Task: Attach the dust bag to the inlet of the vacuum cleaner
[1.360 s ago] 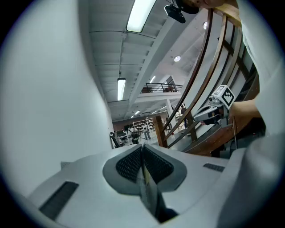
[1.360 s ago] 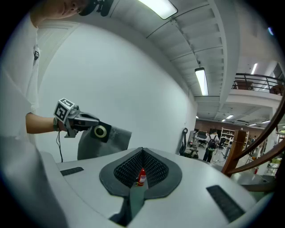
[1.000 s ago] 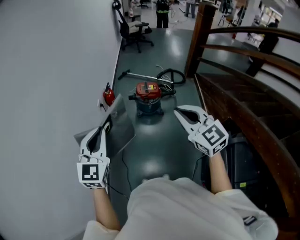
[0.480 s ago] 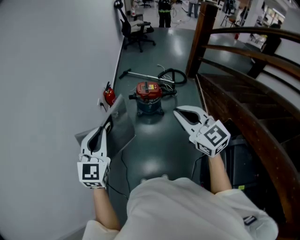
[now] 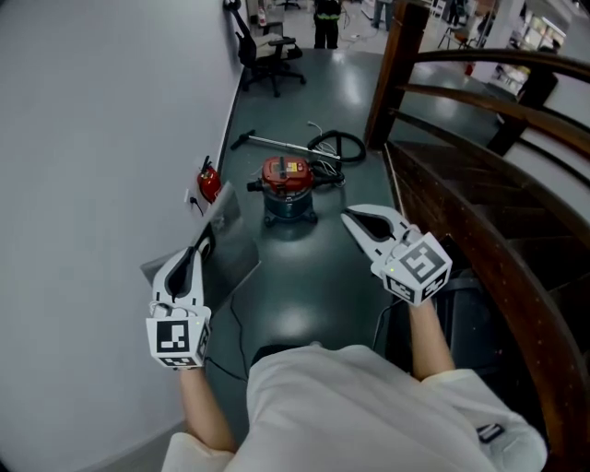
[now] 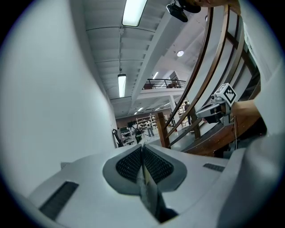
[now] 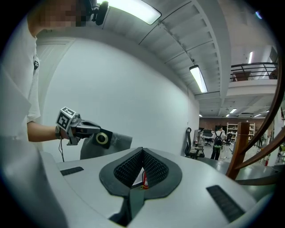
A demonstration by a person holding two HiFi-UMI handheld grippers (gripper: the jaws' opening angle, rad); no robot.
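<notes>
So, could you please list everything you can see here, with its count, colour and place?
vacuum cleaner: one, red lid on a dark drum, on the floor ahead.
hose: one, black, coiled behind the vacuum cleaner.
wand: one, silver, lying on the floor left of the hose.
fire extinguisher: one, red, against the white wall.
office chair: one, black, by the wall farther off.
stair railing: one, dark wood, at the right.
bystander: one, dark clothes, at the far end.
dust bag: one, grey, held up in the left gripper.
left gripper: one, white, shut on the dust bag.
right gripper: one, white, shut, empty.
</notes>
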